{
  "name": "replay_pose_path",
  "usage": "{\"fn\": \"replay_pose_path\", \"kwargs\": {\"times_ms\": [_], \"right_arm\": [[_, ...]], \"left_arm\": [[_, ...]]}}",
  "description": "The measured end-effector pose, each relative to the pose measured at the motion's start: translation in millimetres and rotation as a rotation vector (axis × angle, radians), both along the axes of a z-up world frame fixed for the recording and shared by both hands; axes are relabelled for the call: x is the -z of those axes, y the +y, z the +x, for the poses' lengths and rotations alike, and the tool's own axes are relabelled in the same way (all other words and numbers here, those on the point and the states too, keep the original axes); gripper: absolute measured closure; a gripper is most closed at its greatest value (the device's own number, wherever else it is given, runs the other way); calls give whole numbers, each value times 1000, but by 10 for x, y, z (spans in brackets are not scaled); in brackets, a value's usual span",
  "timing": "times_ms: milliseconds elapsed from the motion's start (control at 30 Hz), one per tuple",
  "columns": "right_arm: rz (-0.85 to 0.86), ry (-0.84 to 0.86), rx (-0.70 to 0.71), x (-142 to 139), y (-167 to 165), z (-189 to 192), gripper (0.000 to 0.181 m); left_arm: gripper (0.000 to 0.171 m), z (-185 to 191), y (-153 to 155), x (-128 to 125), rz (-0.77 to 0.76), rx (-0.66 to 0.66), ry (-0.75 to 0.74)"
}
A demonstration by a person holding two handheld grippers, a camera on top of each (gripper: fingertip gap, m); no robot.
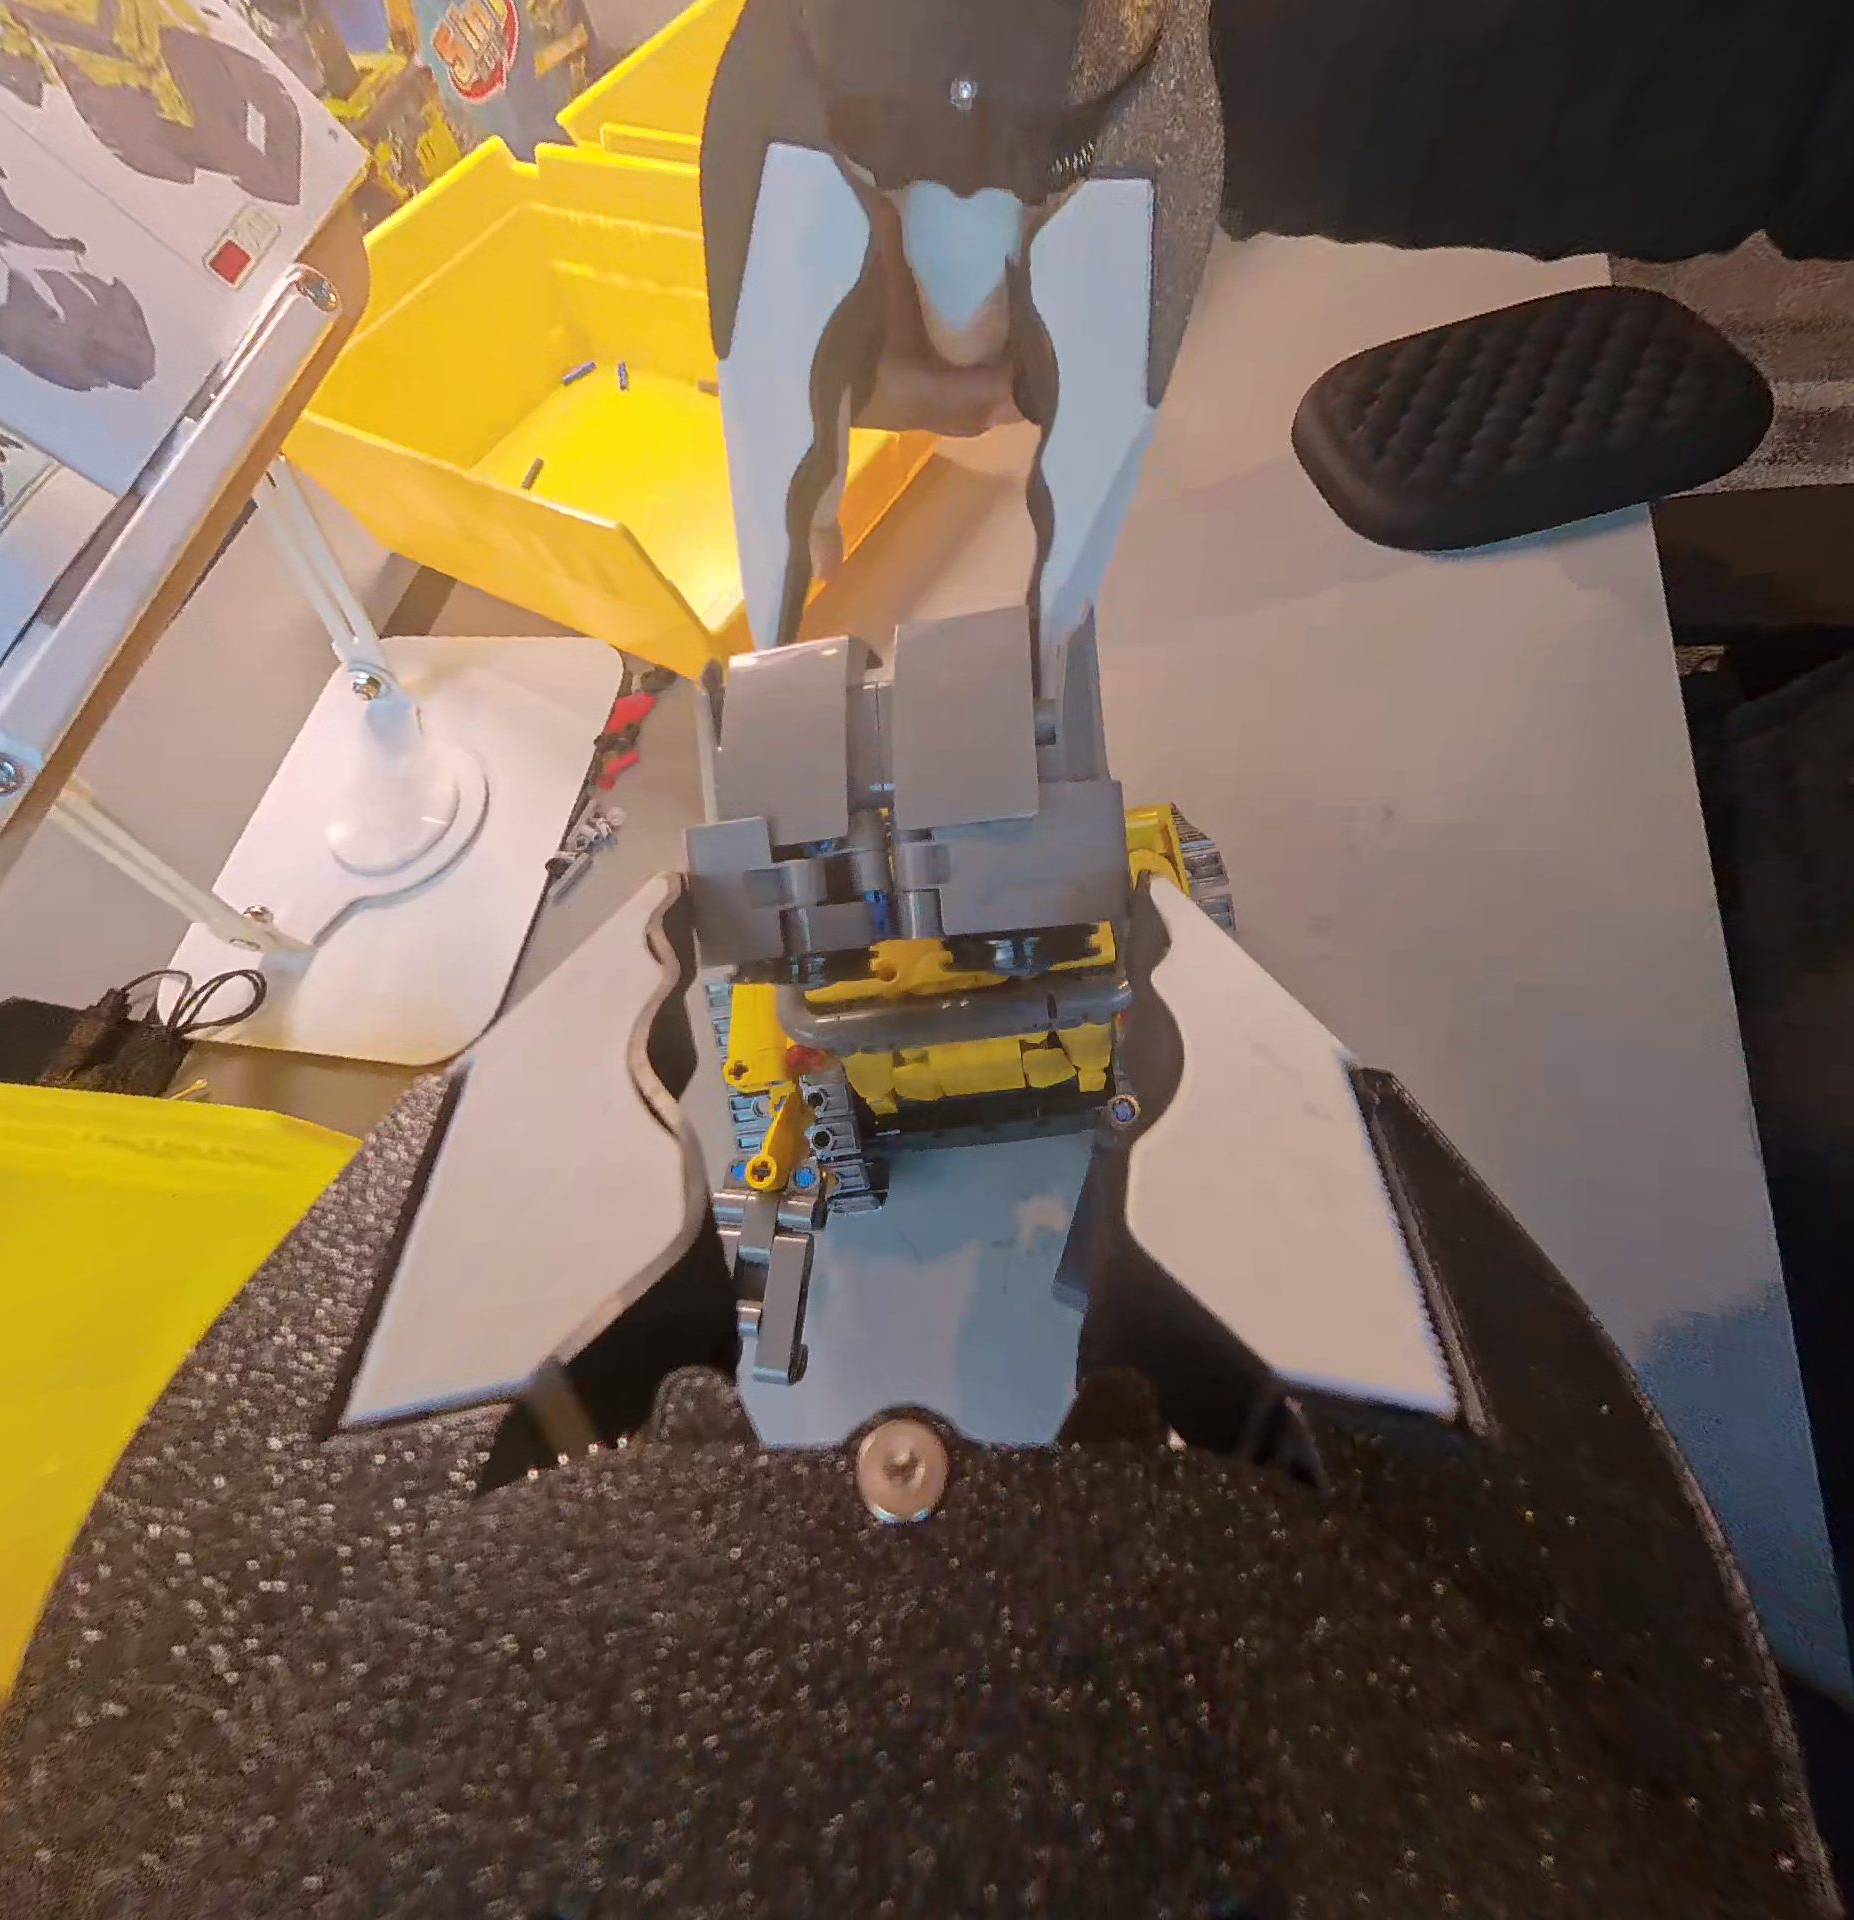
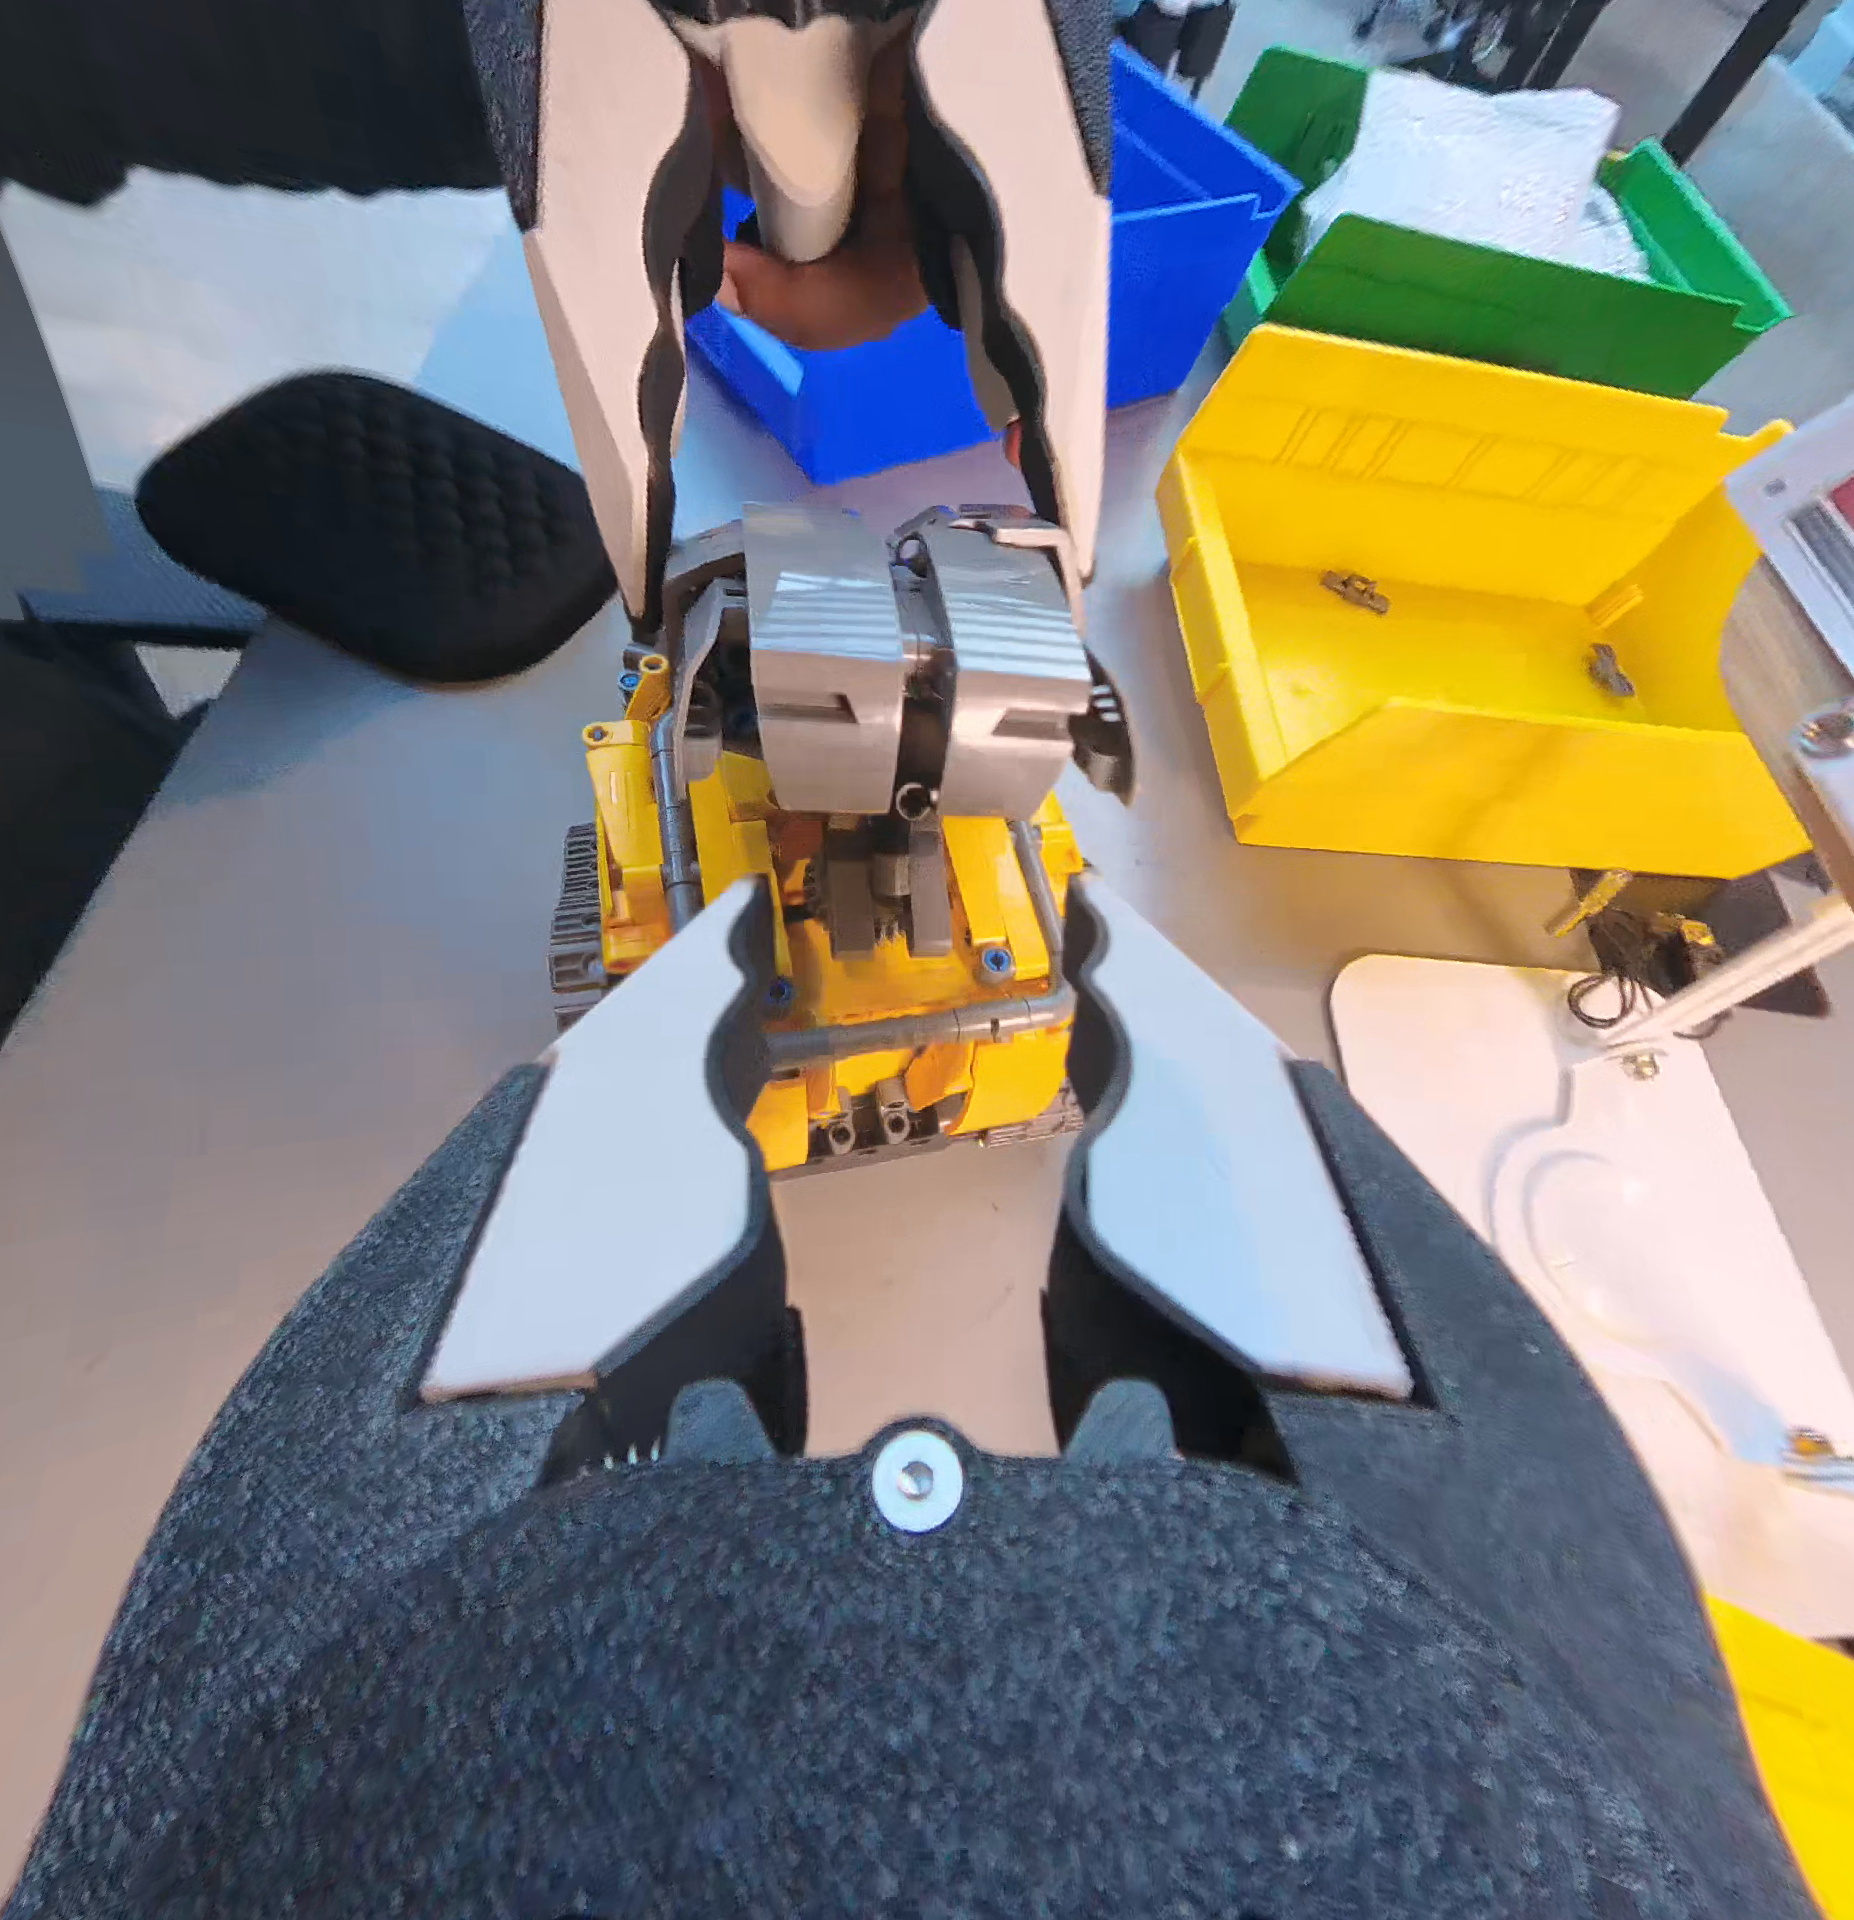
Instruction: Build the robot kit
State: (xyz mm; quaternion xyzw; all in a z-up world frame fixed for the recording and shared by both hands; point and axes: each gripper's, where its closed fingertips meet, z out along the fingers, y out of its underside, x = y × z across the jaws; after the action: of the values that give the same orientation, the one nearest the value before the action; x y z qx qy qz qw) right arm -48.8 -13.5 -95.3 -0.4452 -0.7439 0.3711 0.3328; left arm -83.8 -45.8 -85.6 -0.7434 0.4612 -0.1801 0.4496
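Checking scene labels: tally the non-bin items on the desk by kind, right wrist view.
Tools: 2 (right tool, left tool)
brick model: 1
black pad: 1
white stand base: 1
Total: 5

Left wrist view: looks forward and down along its own fingers, close on the brick model (image 1: 902, 935) standing on the table (image 1: 1422, 831). Right wrist view: same steep close look at the model (image 2: 892, 883), from the opposite side. The two cameras face each other. Shared: model, table, black pad (image 1: 1525, 416) (image 2: 372, 520), yellow bin (image 1: 549, 436) (image 2: 1463, 623), white stand base (image 1: 383, 852) (image 2: 1588, 1195).
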Motion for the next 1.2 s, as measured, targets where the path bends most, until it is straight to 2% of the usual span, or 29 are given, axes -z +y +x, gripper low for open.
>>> {"fn": "replay_pose_path", "kwargs": {"times_ms": [67,167,333,400,467,533,600,967,1200], "right_arm": [[-41,23,23,-20,46,30,142],[-17,-5,23,64,43,30,158],[-14,-39,-11,76,-26,46,171],[-13,-43,-20,77,-29,57,172],[-35,-53,-37,74,-48,69,162],[-46,-83,-51,116,-63,89,160],[-30,-73,-42,119,-39,70,165],[-66,-100,-21,168,-48,80,168],[-28,-103,-29,156,-76,94,174]], "left_arm": [[89,3,4,-1,-14,-3,14],[89,28,19,-21,-28,-3,33],[89,46,23,-28,-55,-9,97],[89,56,25,-26,-63,-13,115],[89,56,27,-20,-73,-14,131],[89,50,30,-9,-85,-15,141],[89,48,31,-10,-92,-15,142],[89,159,86,-134,-121,-11,102],[88,98,62,-67,-148,-2,151]]}}
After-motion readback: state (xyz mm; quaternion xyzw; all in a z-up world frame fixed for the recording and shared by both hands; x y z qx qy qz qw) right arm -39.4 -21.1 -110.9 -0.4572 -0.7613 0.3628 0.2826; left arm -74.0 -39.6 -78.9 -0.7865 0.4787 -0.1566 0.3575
